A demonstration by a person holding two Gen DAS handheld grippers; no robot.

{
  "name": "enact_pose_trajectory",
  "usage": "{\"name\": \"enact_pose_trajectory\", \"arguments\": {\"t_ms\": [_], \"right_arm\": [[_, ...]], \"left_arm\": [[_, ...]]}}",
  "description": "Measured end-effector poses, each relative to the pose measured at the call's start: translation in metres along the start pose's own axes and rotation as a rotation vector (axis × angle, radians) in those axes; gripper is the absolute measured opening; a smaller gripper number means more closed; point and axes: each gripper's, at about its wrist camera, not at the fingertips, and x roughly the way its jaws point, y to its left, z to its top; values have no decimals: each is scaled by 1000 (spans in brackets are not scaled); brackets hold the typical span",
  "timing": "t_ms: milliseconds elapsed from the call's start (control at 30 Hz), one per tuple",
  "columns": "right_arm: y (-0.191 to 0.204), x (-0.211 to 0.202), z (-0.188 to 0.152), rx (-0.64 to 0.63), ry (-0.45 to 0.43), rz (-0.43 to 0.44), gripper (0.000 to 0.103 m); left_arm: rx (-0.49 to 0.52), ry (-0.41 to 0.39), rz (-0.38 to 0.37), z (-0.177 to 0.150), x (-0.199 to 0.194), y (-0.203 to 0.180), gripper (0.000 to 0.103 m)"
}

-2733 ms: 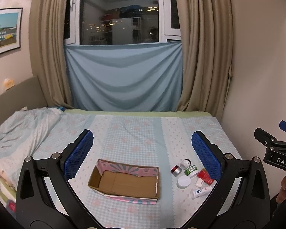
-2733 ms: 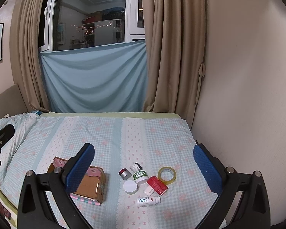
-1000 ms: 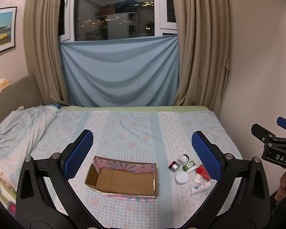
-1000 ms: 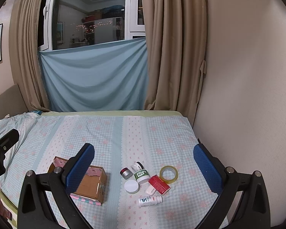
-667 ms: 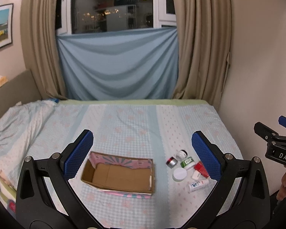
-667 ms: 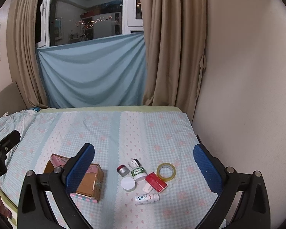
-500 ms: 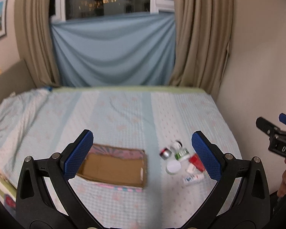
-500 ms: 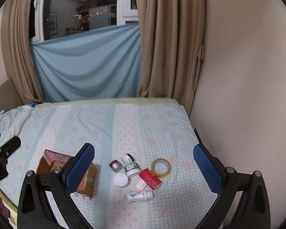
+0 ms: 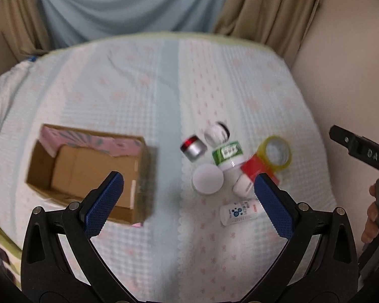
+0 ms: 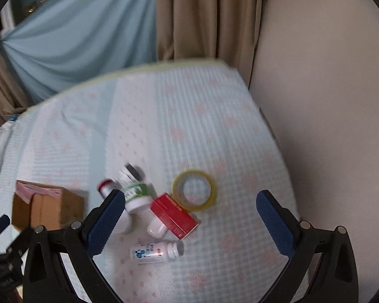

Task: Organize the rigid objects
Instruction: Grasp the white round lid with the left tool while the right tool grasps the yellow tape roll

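Observation:
An open cardboard box [image 9: 88, 166] lies on the bed at the left; it also shows in the right wrist view [image 10: 48, 208]. To its right is a cluster: a red-lidded silver jar [image 9: 193, 147], a green-labelled white bottle [image 9: 227, 154], a white round lid [image 9: 207, 182], a red box [image 10: 174, 216], a yellow tape roll [image 10: 195, 193] and a small white bottle lying flat [image 10: 155, 250]. My left gripper [image 9: 187, 197] is open and empty above the bed. My right gripper [image 10: 187, 217] is open and empty above the cluster.
The bed has a pale blue checked sheet [image 9: 144, 88]. A beige wall [image 10: 328, 101] runs along the right side. Curtains [image 10: 202, 12] and a blue cloth [image 9: 128, 2] hang at the far end. A rumpled quilt [image 9: 2, 106] lies at the left.
Both grippers have tilted down and moved closer to the bed. The box and the cluster now look larger and sit higher in both views. Nothing has been grasped.

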Motion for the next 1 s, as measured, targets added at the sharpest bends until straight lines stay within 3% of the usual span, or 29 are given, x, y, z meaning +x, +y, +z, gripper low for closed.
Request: {"name": "enact_pose_trajectory", "arguments": {"t_ms": [200, 433, 633, 833, 1000], "right_arm": [[-6, 108, -7, 70, 168, 17, 103], [-6, 185, -18, 99, 288, -25, 103], [-8, 221, -25, 151, 316, -80, 103], [-19, 245, -22, 201, 311, -92, 103], [-31, 258, -21, 235, 311, -83, 103]], "left_arm": [[43, 130, -2, -10, 96, -14, 102], [73, 261, -7, -32, 184, -33, 102], [36, 304, -5, -42, 222, -32, 102], [73, 313, -1, -46, 252, -40, 101], [94, 304, 13, -50, 263, -46, 74]]}}
